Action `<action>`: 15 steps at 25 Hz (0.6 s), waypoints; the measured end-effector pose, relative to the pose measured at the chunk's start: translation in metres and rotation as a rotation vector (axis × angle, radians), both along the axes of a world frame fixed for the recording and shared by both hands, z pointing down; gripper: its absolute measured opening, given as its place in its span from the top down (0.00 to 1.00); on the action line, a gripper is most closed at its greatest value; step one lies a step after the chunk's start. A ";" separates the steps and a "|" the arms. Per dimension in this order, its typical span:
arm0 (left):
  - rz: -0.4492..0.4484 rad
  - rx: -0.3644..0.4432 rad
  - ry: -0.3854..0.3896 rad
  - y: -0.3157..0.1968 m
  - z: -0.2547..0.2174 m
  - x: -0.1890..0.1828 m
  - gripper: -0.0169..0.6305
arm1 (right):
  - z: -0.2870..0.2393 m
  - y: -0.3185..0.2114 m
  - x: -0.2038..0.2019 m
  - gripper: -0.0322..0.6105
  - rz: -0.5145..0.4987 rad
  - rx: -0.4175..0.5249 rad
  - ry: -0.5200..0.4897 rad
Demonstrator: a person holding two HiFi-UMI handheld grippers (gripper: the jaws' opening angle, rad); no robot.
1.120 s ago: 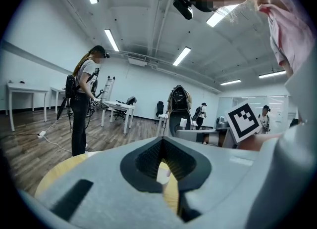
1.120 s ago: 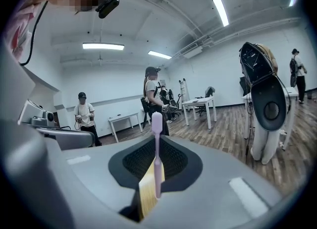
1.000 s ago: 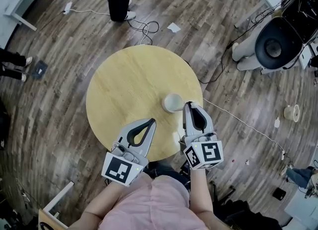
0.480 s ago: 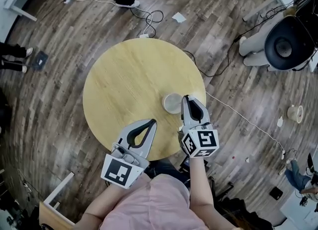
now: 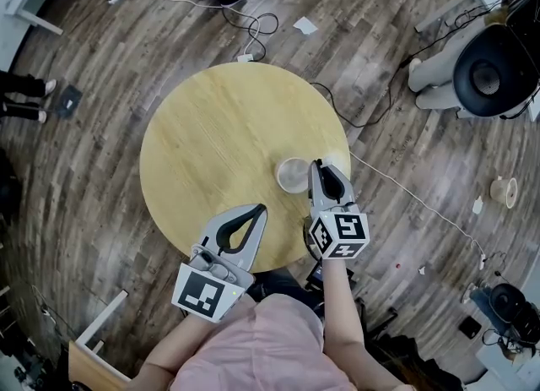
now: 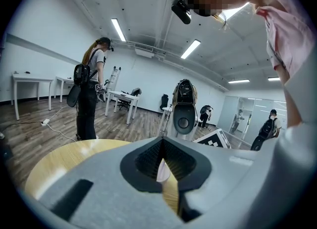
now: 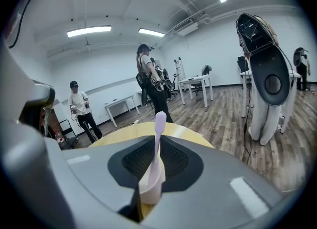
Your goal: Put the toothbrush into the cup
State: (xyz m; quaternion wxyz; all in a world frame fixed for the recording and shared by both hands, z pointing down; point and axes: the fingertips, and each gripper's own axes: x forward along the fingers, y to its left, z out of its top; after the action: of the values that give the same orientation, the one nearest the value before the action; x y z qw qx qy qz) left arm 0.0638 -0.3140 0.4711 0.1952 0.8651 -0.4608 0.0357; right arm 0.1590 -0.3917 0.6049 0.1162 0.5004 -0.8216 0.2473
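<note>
**A:** Where's the toothbrush (image 7: 157, 141)?

**B:** In the cup (image 7: 148, 191). It's lilac, head up, leaning slightly. The right gripper view shows it between the right gripper (image 5: 318, 166) fingers, which are opening.

**A:** And the head view?

**B:** Only the cup's pale mouth, at the near right of the round wooden surface (image 5: 211, 127), just past those fingers. I can't make out the brush there.

**A:** The left gripper (image 5: 258, 208)?

**B:** Fingers clenched on nothing, over the surface's near edge, left of the cup. Its own view shows a sliver of cup beyond the tips.

**A:** Any writing?

**B:** Black-and-white square markers on each cube (image 5: 339, 236). The gripper views show people (image 6: 91, 94) by white desks (image 6: 121, 99); the head view shows cables (image 5: 253, 30) on the plank floor (image 5: 101, 170).
</note>
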 end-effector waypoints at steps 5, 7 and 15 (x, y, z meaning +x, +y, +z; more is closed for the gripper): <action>0.000 0.007 0.003 0.001 -0.003 0.001 0.98 | 0.016 0.003 0.001 0.81 -0.024 -0.043 0.029; 0.001 0.010 0.007 0.001 -0.004 0.002 0.98 | 0.021 0.007 0.003 0.80 -0.024 -0.060 0.034; 0.014 0.032 0.017 0.005 -0.010 0.000 0.98 | 0.022 0.021 0.011 0.74 0.007 -0.079 0.042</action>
State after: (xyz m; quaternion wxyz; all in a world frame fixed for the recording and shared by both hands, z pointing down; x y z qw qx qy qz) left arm 0.0633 -0.3090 0.4607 0.1850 0.8715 -0.4536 0.0222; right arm 0.1703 -0.3709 0.6272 0.1526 0.5032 -0.8068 0.2694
